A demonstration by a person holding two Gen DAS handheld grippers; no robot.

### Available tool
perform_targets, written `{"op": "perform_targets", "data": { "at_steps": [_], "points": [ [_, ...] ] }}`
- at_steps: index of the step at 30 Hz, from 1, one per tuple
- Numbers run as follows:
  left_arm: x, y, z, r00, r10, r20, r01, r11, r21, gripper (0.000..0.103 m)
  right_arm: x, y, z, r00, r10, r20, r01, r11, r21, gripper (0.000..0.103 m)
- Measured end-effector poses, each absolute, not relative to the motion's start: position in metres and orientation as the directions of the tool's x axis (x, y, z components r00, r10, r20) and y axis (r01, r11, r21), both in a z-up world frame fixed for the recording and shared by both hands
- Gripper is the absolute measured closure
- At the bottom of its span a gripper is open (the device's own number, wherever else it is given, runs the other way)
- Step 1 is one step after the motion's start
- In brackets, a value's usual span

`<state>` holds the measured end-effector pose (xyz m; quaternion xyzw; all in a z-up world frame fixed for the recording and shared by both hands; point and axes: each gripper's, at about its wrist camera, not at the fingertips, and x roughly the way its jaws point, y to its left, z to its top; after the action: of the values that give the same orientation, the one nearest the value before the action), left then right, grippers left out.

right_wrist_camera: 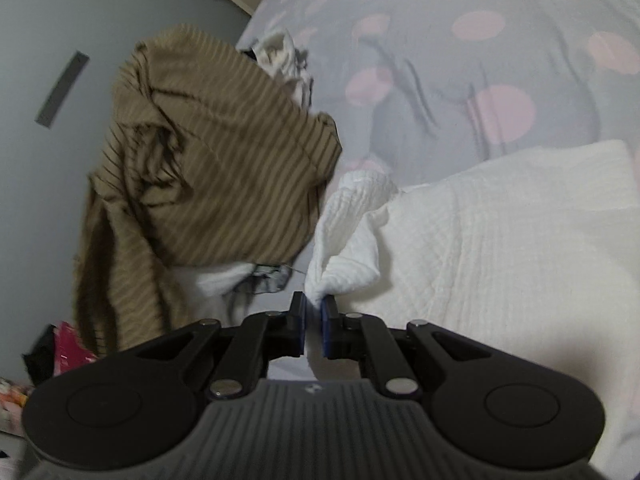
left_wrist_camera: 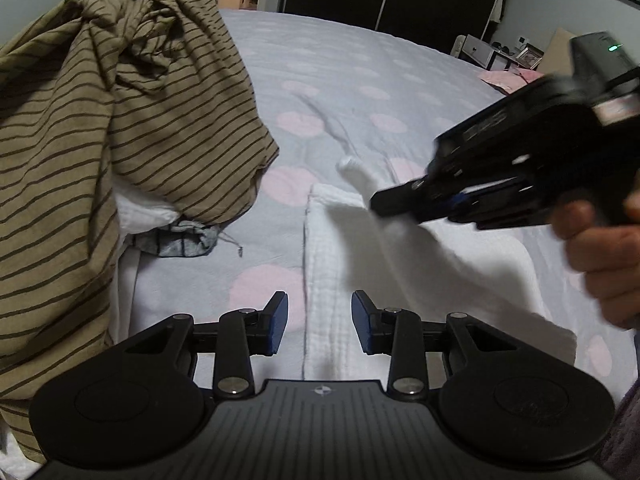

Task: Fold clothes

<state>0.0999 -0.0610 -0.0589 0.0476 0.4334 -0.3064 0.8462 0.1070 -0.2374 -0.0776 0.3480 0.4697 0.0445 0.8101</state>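
White cloth (left_wrist_camera: 400, 264): a waffle-textured white piece lying on the bedspread (left_wrist_camera: 332, 80), at about 4 o'clock in the left wrist view. Its long straight hemmed edge runs from 6 o'clock up toward 12 in that view, so the long axis points away from the left gripper, toward the far side of the bed.
Lifted corner (right_wrist_camera: 344, 232): one corner of the white cloth is drawn up off the bed into a peak, narrowing toward 6 o'clock in the right wrist view, where it ends between the fingers.
Right gripper (right_wrist_camera: 314, 322): fingers nearly together, pinching the tip of that corner between the blue pads; only a thin gap shows. In the left wrist view it enters from 3 o'clock, blurred, held by a hand (left_wrist_camera: 600, 256).
Left gripper (left_wrist_camera: 319, 322): jaws spread wide with nothing between them, hovering over the hemmed edge at 6 o'clock; whether it touches the cloth cannot be told.
Striped garment (left_wrist_camera: 100, 152): olive-brown fabric with dark stripes, heaped in a tall crumpled pile at 9 to 11 o'clock, just beside the white cloth.
Under the pile: a bit of white fabric (left_wrist_camera: 144, 212) and a grey checked piece (left_wrist_camera: 184, 238) poke out at its lower edge.
Bedspread: pale grey with pink dots.
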Motion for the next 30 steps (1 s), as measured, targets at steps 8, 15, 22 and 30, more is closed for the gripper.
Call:
{"op": "perform_targets", "data": {
  "at_steps": [8,15,22,30],
  "points": [
    [0.101,-0.058,-0.056,0.436,-0.481,-0.761,0.545,0.814,-0.202,0.070,0.100,-0.242,-0.079,0.553,0.391,-0.736,0.230,0.777,0.586,0.074],
    [0.094,-0.053,-0.048,0.406,-0.521,-0.751,0.533,0.802,-0.268,0.070,0.076,-0.256,-0.049,0.579,0.347,-0.738,0.220,0.805,0.551,0.071],
    [0.079,-0.061,-0.040,0.371,-0.555,-0.744,0.548,0.778,-0.307,0.065,0.026,-0.275,-0.039,0.549,0.302,-0.780,0.255,0.828,0.500,0.067],
    [0.054,-0.061,-0.034,0.333,-0.578,-0.745,0.557,0.758,-0.339,0.065,-0.049,-0.289,-0.053,0.514,0.276,-0.812,0.279,0.842,0.463,0.051]
  ]
}}
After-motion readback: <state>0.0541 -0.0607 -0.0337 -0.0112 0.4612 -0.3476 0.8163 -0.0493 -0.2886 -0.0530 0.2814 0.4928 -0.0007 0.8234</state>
